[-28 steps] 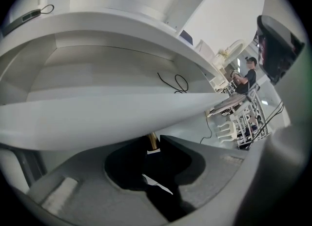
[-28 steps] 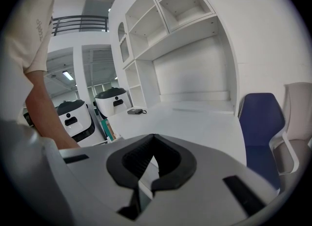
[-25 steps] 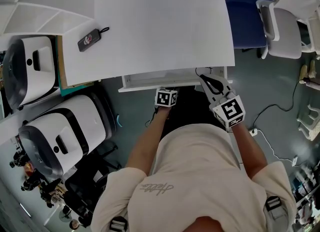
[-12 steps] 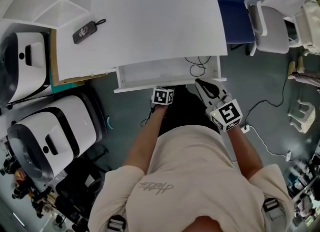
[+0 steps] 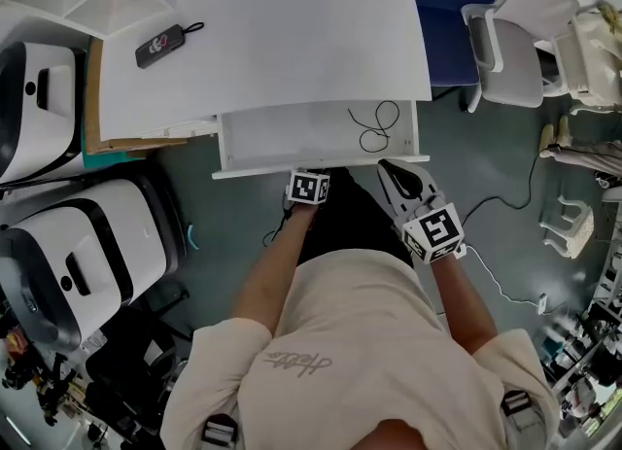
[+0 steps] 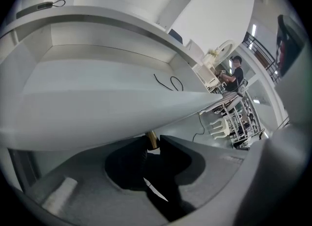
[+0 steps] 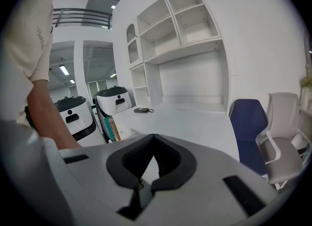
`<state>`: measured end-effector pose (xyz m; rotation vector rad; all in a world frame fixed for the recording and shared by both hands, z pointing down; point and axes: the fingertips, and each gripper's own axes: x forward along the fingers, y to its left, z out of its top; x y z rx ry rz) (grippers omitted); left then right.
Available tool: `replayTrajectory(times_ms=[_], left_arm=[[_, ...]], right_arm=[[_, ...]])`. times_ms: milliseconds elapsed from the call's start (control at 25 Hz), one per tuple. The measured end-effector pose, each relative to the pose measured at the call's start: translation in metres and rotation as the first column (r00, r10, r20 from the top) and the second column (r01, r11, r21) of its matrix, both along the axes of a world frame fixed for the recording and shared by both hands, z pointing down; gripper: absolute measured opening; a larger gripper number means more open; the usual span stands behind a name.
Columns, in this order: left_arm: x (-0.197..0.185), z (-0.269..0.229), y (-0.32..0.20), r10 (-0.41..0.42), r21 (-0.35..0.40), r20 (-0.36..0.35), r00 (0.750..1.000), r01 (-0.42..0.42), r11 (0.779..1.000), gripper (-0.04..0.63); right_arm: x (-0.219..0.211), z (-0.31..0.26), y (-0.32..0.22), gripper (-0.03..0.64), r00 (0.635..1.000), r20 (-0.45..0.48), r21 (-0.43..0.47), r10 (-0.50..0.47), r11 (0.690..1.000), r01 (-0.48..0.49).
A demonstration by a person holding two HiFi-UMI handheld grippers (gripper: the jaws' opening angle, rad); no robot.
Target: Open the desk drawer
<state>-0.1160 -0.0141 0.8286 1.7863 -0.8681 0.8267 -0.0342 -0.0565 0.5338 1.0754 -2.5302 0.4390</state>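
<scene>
The white desk (image 5: 292, 40) has its shallow drawer (image 5: 282, 137) pulled well out toward me. A thin black cable (image 5: 374, 129) lies coiled in the drawer's right part. My left gripper (image 5: 309, 174) is at the middle of the drawer front, its tips hidden under the lip. In the left gripper view the jaws (image 6: 151, 142) are shut on a small brass-coloured drawer handle (image 6: 151, 138) below the drawer front (image 6: 97, 113). My right gripper (image 5: 391, 168) hangs free just in front of the drawer's right end, shut and holding nothing (image 7: 153, 139).
A black device with a strap (image 5: 160, 45) lies on the desk's far left. Two white robot units (image 5: 68, 254) stand left of the desk. A blue chair (image 5: 452, 20) and a grey chair (image 5: 505, 59) are at the right. A cable (image 5: 505, 205) runs over the floor.
The drawer has slid further out toward me with the left gripper on its handle, and the coiled cable inside has come into view. The right gripper drew back alongside.
</scene>
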Motion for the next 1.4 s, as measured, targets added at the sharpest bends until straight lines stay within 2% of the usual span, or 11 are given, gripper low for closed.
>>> replayTrajectory(times_ms=[280, 600, 840, 1240, 1400], left_arm=[[0.002, 0.0, 0.018, 0.009, -0.016, -0.024, 1.0, -0.01, 1.0, 0.087], [0.003, 0.001, 0.034, 0.002, -0.014, -0.019, 1.0, -0.002, 1.0, 0.087], [0.003, 0.002, 0.046, -0.029, -0.029, 0.009, 1.0, 0.029, 0.999, 0.086], [0.006, 0.004, 0.064, -0.073, -0.05, 0.087, 0.994, 0.077, 0.996, 0.081], [0.005, 0.004, 0.073, -0.135, -0.055, 0.123, 0.983, 0.143, 0.988, 0.08]], right_arm=[[0.002, 0.005, 0.019, -0.003, 1.0, -0.013, -0.021, 0.017, 1.0, -0.018], [0.002, 0.009, 0.027, -0.003, 1.0, -0.008, -0.03, -0.008, 1.0, 0.008], [0.019, 0.004, 0.036, -0.003, 0.999, 0.018, -0.014, -0.033, 0.999, 0.033], [0.075, 0.01, 0.058, -0.003, 0.997, 0.051, 0.019, -0.056, 0.998, 0.055], [0.093, 0.011, 0.072, -0.003, 0.996, 0.049, 0.025, -0.072, 0.997, 0.071]])
